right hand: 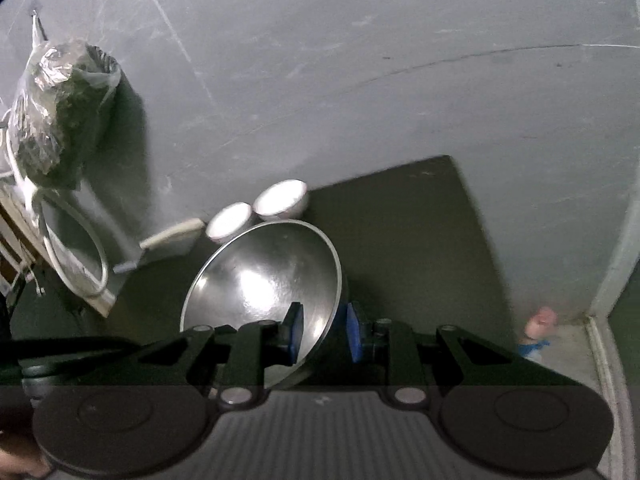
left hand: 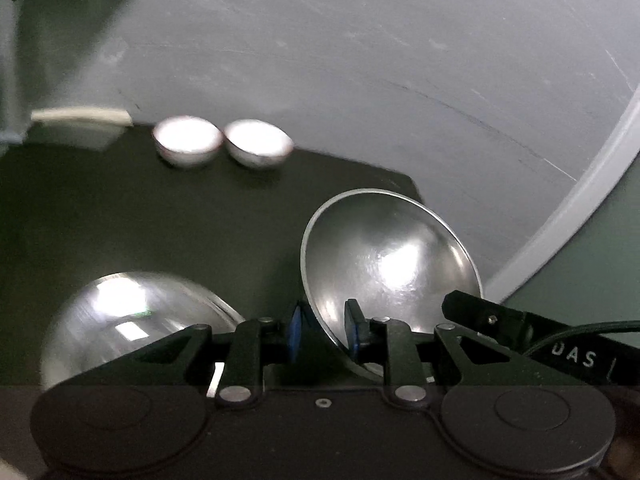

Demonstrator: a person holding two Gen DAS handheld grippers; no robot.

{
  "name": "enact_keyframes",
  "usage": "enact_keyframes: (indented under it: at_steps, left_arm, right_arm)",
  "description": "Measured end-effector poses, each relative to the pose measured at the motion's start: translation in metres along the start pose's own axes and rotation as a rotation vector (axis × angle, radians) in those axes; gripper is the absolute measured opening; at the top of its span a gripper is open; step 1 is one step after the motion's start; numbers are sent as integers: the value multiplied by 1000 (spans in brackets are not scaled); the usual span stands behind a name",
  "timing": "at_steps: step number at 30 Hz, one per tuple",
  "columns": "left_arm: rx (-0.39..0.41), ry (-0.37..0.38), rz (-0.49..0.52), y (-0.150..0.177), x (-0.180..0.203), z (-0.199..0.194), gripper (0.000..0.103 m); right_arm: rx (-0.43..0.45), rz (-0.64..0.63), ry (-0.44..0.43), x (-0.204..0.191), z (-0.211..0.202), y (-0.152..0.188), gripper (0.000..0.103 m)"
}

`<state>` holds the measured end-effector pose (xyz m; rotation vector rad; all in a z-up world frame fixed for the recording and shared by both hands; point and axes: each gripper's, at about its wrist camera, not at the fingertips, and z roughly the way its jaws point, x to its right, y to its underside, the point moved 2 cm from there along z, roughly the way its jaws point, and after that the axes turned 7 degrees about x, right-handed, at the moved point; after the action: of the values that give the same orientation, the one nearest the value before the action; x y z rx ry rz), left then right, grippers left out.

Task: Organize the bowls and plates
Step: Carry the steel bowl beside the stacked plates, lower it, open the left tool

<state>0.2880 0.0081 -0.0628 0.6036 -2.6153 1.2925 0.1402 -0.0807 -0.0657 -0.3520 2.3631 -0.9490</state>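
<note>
Steel bowls (left hand: 384, 268) (right hand: 264, 280) clamped in both tongs (left hand: 326, 330) (right hand: 326, 330) are not yet stacked; white bowls (left hand: 222, 142) sit paired on the tabletop (left hand: 160, 220).

In front of me a scuffed grey wall (right hand: 360, 80) fills the view from ten to two o'clock. A dark table (left hand: 120, 208) butts against it. At nine o'clock a plastic-wrapped bundle (right hand: 60, 112) hangs above a looped white cable (right hand: 80, 240). At three o'clock, a pale door frame (left hand: 580, 200).
</note>
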Motion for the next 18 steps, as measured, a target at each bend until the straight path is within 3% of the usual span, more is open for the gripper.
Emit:
enact_keyframes:
  at_steps: [4,8,18]
  left_arm:
    - [-52,2,11,31,42,-6,26]
    - [-102,-15,45,48,59,-5,27]
    - [-152,-147,-60,46,59,24,27]
  right_arm:
    - [-33,-9,4,35,-30,4,26]
    - [-65,1,-17,58,-37,12,26]
    - [-209,-110,-148,69,17,-5,26]
